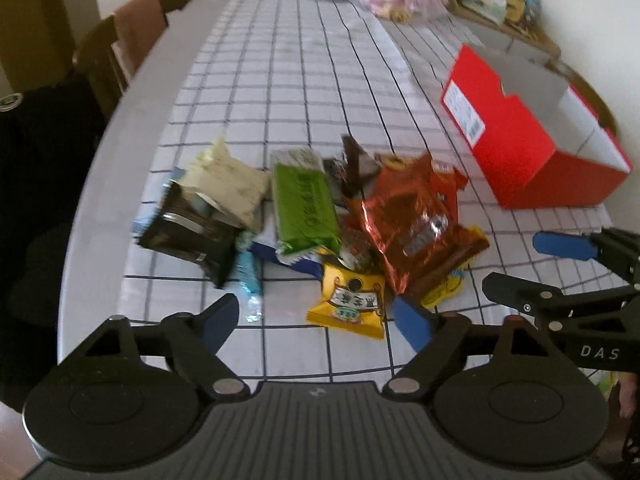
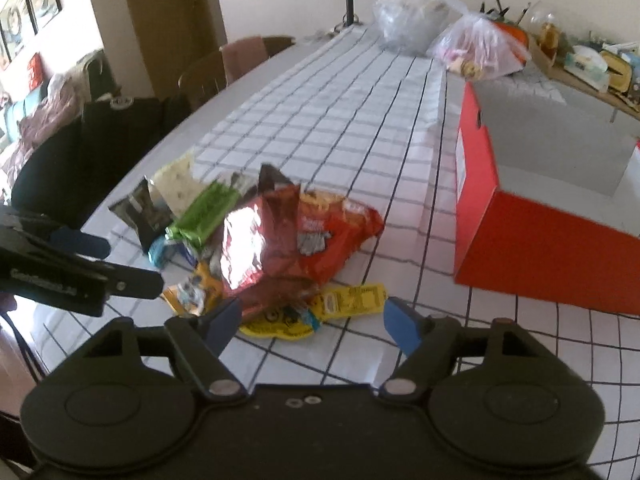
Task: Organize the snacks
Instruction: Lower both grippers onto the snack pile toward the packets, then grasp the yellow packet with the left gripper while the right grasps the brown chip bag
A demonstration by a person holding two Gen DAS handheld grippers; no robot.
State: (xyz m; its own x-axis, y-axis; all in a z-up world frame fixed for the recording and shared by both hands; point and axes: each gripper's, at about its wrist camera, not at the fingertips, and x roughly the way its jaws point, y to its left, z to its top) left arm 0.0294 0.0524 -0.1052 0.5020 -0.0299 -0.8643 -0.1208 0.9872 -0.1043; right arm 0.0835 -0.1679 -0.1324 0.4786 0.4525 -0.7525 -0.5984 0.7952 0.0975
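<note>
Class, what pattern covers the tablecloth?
White with a dark grid on the tablecloth, clearest in the right wrist view.

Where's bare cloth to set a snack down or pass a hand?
Free: checked cloth beyond the snack pile, up to the plastic bags; also the strip between pile and red box. Crowded: the pile itself, packets overlapping. The box looks empty inside.
</note>
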